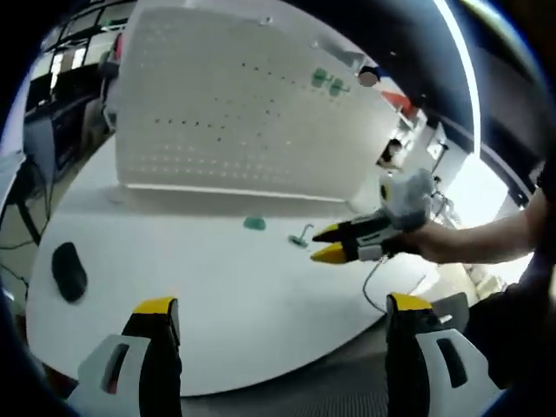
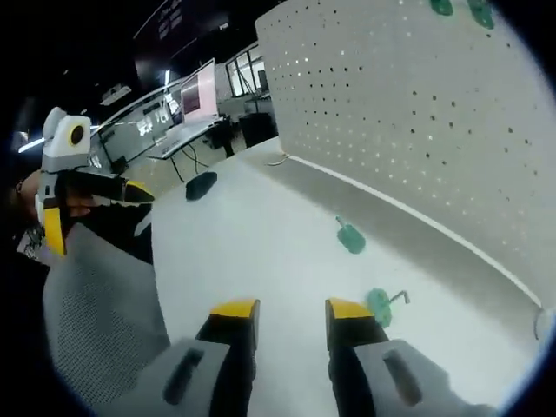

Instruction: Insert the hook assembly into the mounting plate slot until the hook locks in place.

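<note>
Hook assembly (image 2: 382, 304) lies on the white desk (image 2: 261, 252), in the right gripper view just beside the right-hand fingertip of the right gripper (image 2: 289, 314), at about two o'clock from it: a small green base with a thin bent metal wire sticking out. In the left gripper view the same piece (image 1: 301, 236) sits just at nine o'clock of the right gripper's tips (image 1: 330, 242). It looks light and stiff, likely to skid on the smooth top, so my guess is the green base is the part to pinch, leaving the wire free to enter a slot.

A second green piece (image 2: 351, 236) lies near it, toward the pegboard (image 2: 417, 113) that stands upright on the desk at twelve o'clock; two more green parts (image 1: 328, 82) already hang high on the board.

Right fingers are parted with a narrow gap and hold nothing. Left gripper (image 1: 278, 308) is well apart from the hook, fingers spread wide and empty.

A dark mouse-like object (image 1: 69, 271) rests at the desk's nine o'clock side. Fisheye blur makes the hook's shape hard to read, and the board's slots are too small to tell apart.
</note>
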